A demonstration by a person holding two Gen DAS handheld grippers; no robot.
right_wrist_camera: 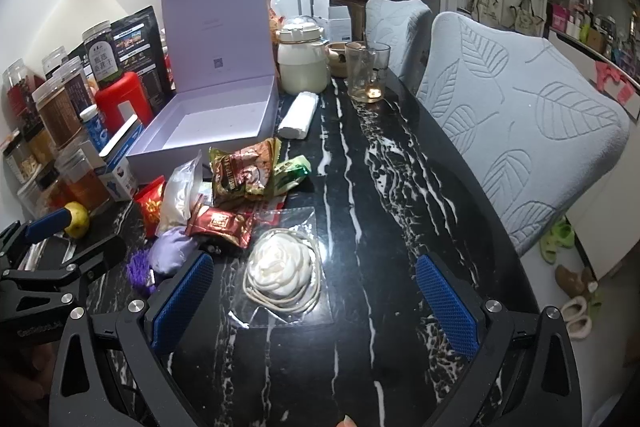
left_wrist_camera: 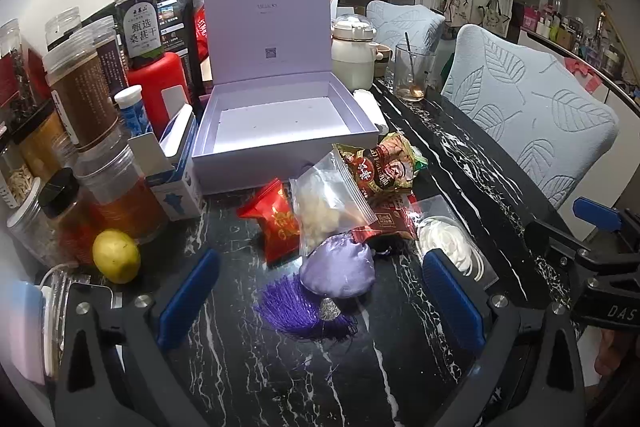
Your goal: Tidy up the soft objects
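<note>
Two grippers, left gripper [left_wrist_camera: 320,291] and right gripper [right_wrist_camera: 316,291], both released, one open lavender box [left_wrist_camera: 280,131] near table's [right_wrist_camera: 400,187] left edge, one purple pouch [left_wrist_camera: 340,269], one white flower [right_wrist_camera: 282,265], three snack packets

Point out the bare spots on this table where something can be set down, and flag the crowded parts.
Bare marble table runs along the chair side, from the drinking glass down toward the right gripper. The open lilac box is empty inside. Crowded: the jars at the left edge, and the pile of snack packets, zip bag and purple sachet before the box.
</note>
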